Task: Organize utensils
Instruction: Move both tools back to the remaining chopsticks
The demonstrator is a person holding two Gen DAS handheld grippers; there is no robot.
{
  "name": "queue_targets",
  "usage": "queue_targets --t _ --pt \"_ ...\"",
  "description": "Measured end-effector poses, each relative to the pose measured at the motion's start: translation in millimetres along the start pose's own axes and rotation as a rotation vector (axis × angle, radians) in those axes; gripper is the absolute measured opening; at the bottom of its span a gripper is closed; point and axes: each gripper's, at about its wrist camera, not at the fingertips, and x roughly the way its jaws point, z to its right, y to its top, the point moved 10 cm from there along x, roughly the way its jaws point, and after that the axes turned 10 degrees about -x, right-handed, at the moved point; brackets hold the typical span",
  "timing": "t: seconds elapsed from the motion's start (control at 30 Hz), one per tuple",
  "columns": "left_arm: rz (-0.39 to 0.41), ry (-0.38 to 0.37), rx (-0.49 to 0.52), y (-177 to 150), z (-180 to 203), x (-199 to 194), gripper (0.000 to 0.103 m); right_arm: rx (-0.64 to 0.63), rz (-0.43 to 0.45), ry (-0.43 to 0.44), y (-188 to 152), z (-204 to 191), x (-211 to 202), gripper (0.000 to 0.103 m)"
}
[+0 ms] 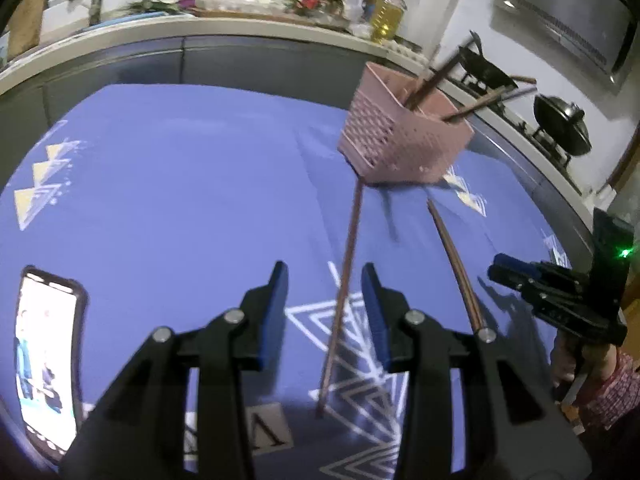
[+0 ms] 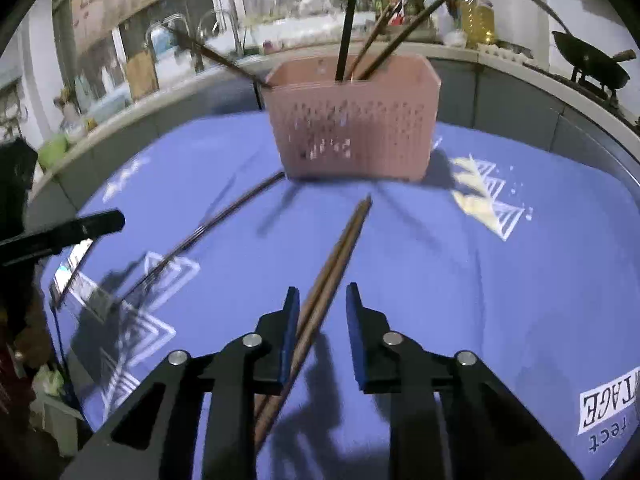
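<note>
A pink perforated basket stands on the blue cloth and holds several brown chopsticks. A single brown chopstick lies on the cloth between the fingers of my open left gripper; it also shows in the right wrist view. A pair of brown chopsticks lies between the fingers of my open right gripper, close to its left finger. The right gripper shows at the right of the left wrist view. The left gripper's finger shows at the left of the right wrist view.
A lit phone lies on the blue cloth at the left. Behind the table runs a grey counter with bottles, an oil jug and black woks on a stove.
</note>
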Motion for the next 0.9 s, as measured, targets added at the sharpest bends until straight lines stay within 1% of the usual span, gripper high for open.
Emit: queue_targets --t 0.1,0.2,0.33,0.4,0.53,0.7,0.8,0.9 --pt "-0.017 -0.012 0.003 -5 6 6 0.036 -0.007 -0.037 0.004 -7 -2 5 0.02" --pt "-0.018 0.006 0.015 -6 7 8 0.036 -0.009 -0.052 0.005 -11 -3 7 0.02" --pt "-0.031 0.019 0.003 -9 1 10 0.036 0.013 -0.064 0.031 -12 -3 10 0.02" --pt "-0.029 0.021 0.001 -10 -2 8 0.036 0.01 -0.062 0.031 -11 -3 10 0.02" --pt "-0.03 0.023 -0.007 -13 -5 6 0.036 -0.006 -0.044 0.034 2 -3 7 0.02" --pt "-0.046 0.047 0.013 -23 -6 5 0.036 0.055 -0.044 0.052 5 5 7 0.02" --pt "-0.072 0.077 0.033 -38 -9 6 0.036 0.021 -0.027 0.07 9 -3 3 0.02" --pt "-0.097 0.103 0.03 -53 -14 6 0.036 -0.02 -0.009 0.085 18 -15 0 0.02"
